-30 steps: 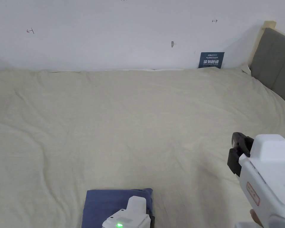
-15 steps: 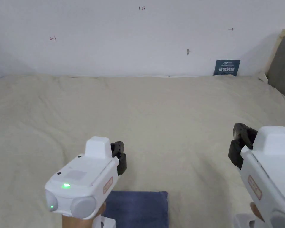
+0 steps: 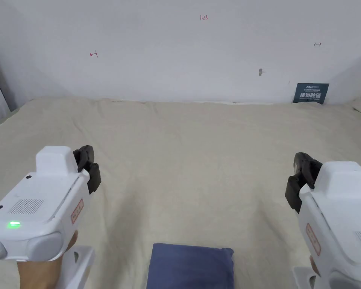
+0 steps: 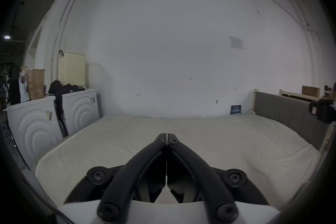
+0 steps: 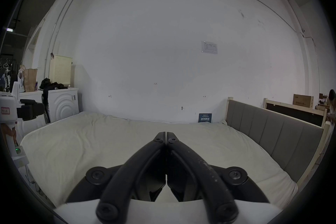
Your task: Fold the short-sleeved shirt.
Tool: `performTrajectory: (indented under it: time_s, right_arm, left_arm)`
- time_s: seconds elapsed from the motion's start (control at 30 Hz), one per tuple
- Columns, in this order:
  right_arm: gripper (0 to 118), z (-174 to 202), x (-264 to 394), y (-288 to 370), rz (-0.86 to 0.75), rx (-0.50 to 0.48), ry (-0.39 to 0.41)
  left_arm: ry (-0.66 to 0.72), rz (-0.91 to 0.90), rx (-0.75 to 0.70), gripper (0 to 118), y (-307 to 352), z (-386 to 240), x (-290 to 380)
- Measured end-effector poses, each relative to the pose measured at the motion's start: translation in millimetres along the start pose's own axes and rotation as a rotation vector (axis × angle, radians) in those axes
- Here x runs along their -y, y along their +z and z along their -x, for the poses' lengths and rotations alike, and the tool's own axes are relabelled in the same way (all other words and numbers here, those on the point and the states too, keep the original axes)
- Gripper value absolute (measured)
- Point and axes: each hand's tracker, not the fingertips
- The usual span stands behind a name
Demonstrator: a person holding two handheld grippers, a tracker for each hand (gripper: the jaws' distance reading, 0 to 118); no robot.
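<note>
The shirt at the bed's near edge is plain blue-violet, without print. The bed wears a pale cream sheet — plain too. Each tool is white-bodied with black jaws: the left tool carries a green light, and both bear a small red-edged label. The headboard is grey — framed in pale wood.

— Where does the folded blue short-sleeved shirt lie?

— At the bottom centre of the head view, on the cream sheeted bed, near its front edge.

— And the two tools?

— The white left gripper sits at lower left, the white right gripper at lower right (the shirt lies between them, lower in the frame). Behind the bed stands the white wall; a small dark sign leans against it at right.
</note>
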Motion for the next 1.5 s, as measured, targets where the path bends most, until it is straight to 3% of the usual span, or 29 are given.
performTrajectory:
  time_s: [0.37,0.5,0.77,0.87,1.13,1.33,1.4,1.5]
  right_arm:
    - [2,9,8,-8,0.025,-0.030,-0.002]
    - [2,21,38,-21,0.109,-0.090,-0.069]
    - [2,73,152,-44,0.354,-0.204,-0.013]
    - [2,87,188,-46,0.452,-0.251,-0.027]
    - [2,112,262,-54,0.651,-0.241,0.027]
    - [1,116,268,-56,0.627,-0.229,0.066]
    - [1,111,270,-55,0.627,-0.230,0.012]
    - [1,109,271,-53,0.617,-0.240,0.010]
  left_arm:
    - [0.025,0.004,-0.025,0,2,11,10]
    - [0.016,0.013,-0.022,0,1,10,13]
    - [0.031,0.046,-0.008,0,0,12,23]
    - [0.042,0.066,-0.001,0,-2,14,30]
    - [0.066,0.136,0.016,0,-9,17,49]
    - [0.152,0.282,0.078,2,-19,13,76]
    - [0.237,0.369,0.134,13,-25,11,91]
    - [0.363,0.577,0.226,81,-39,5,121]
